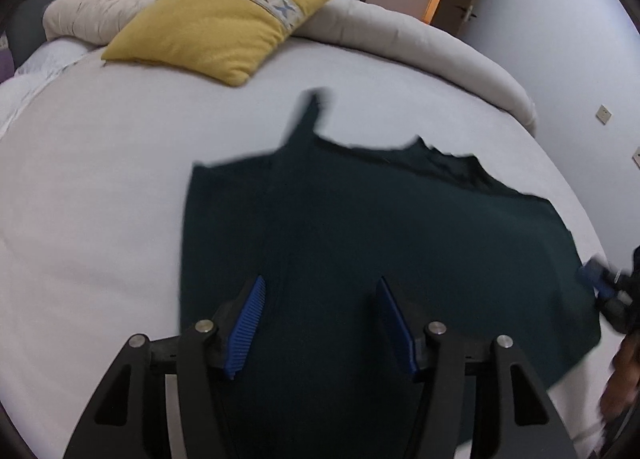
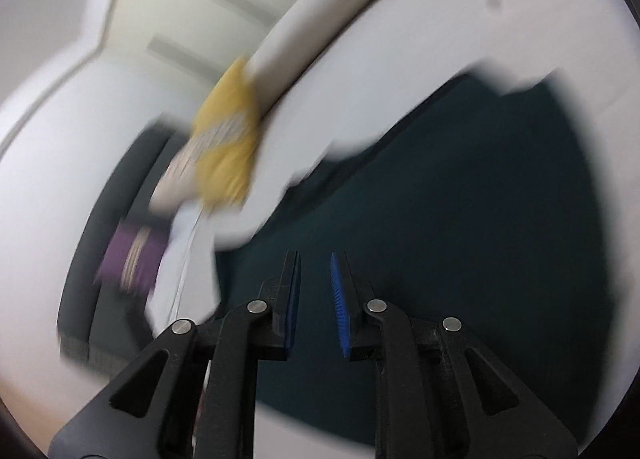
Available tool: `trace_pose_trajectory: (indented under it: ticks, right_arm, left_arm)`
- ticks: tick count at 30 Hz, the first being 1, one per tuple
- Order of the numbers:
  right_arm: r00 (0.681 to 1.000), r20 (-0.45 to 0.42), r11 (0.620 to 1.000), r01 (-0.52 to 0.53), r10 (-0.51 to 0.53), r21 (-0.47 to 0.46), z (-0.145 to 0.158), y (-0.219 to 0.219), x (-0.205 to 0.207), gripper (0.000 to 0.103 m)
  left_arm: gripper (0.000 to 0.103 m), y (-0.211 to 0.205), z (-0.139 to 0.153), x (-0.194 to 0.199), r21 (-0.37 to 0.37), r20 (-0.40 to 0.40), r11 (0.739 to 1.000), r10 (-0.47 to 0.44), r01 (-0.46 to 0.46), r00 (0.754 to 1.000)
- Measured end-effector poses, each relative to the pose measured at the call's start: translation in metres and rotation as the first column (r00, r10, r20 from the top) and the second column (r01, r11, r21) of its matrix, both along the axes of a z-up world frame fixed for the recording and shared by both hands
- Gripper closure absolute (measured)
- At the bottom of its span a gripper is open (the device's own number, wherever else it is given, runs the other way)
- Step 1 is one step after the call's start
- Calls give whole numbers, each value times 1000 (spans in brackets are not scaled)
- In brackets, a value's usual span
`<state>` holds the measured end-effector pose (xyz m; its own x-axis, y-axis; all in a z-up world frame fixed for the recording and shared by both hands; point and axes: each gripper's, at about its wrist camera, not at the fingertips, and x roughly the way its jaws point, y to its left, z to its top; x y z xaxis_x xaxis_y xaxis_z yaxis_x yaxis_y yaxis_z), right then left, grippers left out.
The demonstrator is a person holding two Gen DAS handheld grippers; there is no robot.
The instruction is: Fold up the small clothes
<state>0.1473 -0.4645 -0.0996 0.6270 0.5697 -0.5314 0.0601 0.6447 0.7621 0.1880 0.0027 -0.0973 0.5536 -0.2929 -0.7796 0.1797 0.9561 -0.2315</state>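
Dark green garment (image 1: 380,243) flat on bed (image 1: 100,179), frame centre; left gripper (image 1: 322,291) spread wide, right gripper (image 2: 314,259) narrowly parted, both empty.

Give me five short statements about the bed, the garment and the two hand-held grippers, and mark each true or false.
1. The dark green garment lies spread on the white bed. True.
2. The left hand-held gripper is clamped on the garment. False: its jaws stand wide apart, holding nothing.
3. A yellow cushion lies at the far side of the bed. True.
4. The cushion rests on the garment. False: bare sheet separates them.
5. The right hand-held gripper has its jaws fully shut. False: a narrow gap shows between them.
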Motion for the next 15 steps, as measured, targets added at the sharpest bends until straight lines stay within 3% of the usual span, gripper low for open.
trace_pose_trajectory:
  ticks: [3, 5, 8, 11, 15]
  right_arm:
    - [986, -52, 986, -163, 161, -36, -18, 62, -8, 87]
    - [975, -114, 976, -201, 192, -81, -37, 81, -7, 87]
    - [982, -140, 991, -132, 125, -36, -58, 63, -10, 90]
    - [990, -135, 998, -42, 36, -42, -58, 34, -19, 90]
    - [989, -147, 995, 3, -17, -96, -54, -7, -41, 90]
  left_arm:
    - [42, -12, -6, -13, 79, -1, 996, -29, 29, 1000]
    - [42, -14, -8, -14, 99, 2, 994, -36, 36, 999]
    - [42, -11, -9, -13, 97, 8, 995, -30, 29, 1000]
    - [44, 2, -5, -12, 70, 21, 998, 5, -6, 1000]
    - [44, 56, -1, -1, 31, 13, 978, 205, -205, 979]
